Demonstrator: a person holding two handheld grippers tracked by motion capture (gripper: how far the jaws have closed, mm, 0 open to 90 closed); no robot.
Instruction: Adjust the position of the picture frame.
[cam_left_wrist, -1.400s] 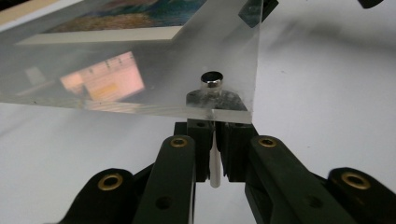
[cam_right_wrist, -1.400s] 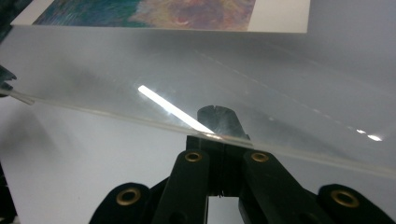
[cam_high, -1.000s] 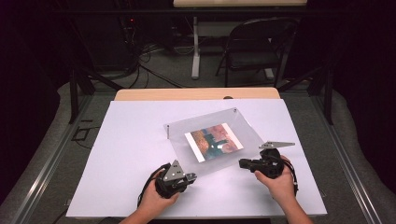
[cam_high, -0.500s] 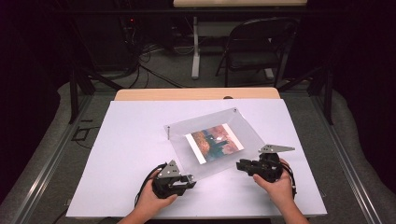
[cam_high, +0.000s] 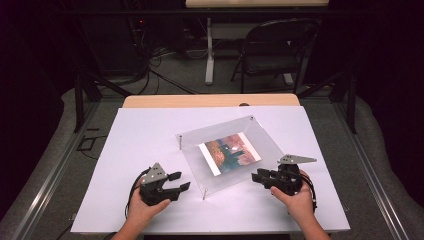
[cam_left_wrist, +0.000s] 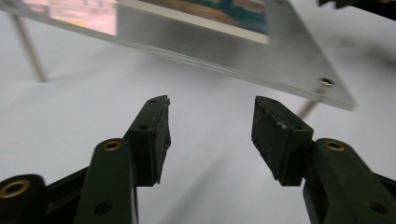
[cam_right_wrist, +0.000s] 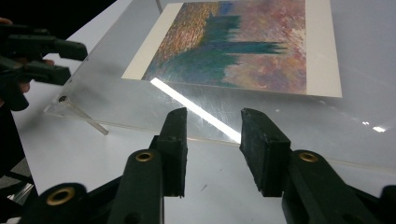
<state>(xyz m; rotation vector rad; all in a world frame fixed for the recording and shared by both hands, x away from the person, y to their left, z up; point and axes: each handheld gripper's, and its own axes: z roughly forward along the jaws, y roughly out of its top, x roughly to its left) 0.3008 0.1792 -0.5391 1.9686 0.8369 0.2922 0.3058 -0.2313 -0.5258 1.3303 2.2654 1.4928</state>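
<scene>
On the white tabletop (cam_high: 150, 135), a clear acrylic picture frame (cam_high: 260, 137) stands raised on thin metal standoff legs, with a colourful painted print (cam_high: 230, 152) sandwiched in its middle. Taking that frame as the landmark, everything else sits on its near side, towards the person.

Off the frame's near-left edge is the black left gripper (cam_high: 177, 182), held in the person's left hand (cam_high: 145, 210); its 2 jaws stand apart with nothing between them. In the left gripper view the left gripper (cam_left_wrist: 210, 121) looks up at the frame's underside (cam_left_wrist: 243, 56), so it sits lower than the panel and just short of the near corner, where 1 standoff leg (cam_left_wrist: 306, 108) drops to the table.

At the frame's near-right edge is the black right gripper (cam_high: 257, 176), in the right hand (cam_high: 297, 197). Its jaws are also parted and empty. In the right gripper view the right gripper (cam_right_wrist: 212, 128) faces the panel's edge (cam_right_wrist: 140, 126) almost square on, at about panel height.

That is the relation that matters: the frame lies ahead of both tools and between them, rotated so its corners point near and far. The right gripper appears the nearer of the 2 and better lined up to slide over the thin edge; the left would probably need to rise first.
</scene>
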